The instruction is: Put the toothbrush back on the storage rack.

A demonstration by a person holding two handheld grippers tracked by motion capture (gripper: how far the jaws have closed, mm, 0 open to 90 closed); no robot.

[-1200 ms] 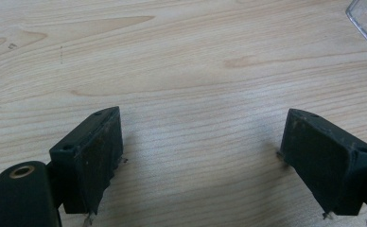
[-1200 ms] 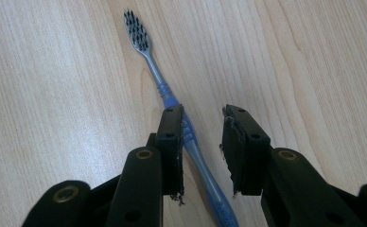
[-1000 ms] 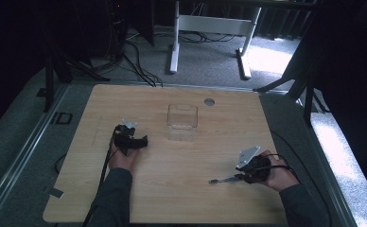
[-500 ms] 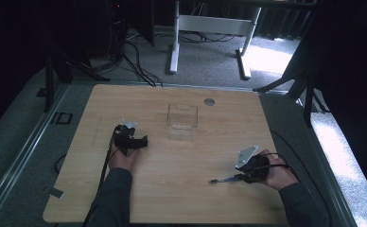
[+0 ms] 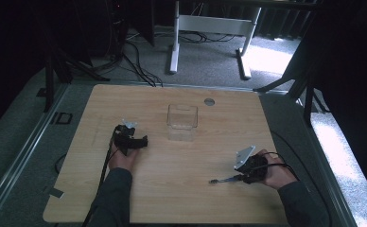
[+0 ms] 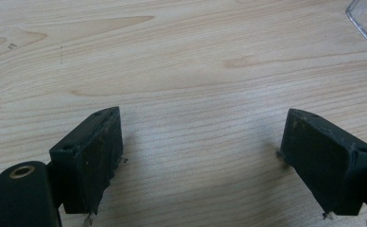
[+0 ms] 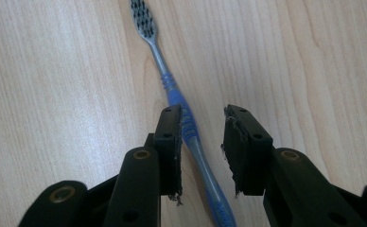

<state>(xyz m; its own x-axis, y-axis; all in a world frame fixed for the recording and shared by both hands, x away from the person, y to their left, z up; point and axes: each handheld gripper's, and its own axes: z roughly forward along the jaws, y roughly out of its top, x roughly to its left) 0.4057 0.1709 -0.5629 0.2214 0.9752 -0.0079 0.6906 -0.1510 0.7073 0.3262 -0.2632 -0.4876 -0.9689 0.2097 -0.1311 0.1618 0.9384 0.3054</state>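
2 jaws of the right gripper (image 7: pixel 202 151) are held part-open astride the toothbrush (image 7: pixel 181 113), flat on the table (image 5: pixel 172 189); left gripper (image 6: pixel 200 161) is spread wide, nothing gripped.

Toothbrush (image 7: pixel 181 113) lies on table (image 5: pixel 172 198), container (image 5: pixel 182 118) well behind it.

A blue-and-grey toothbrush (image 7: pixel 181 111) lay flat on the table, bristle head pointing away, its handle between the right gripper's (image 7: pixel 201 151) parted jaws.
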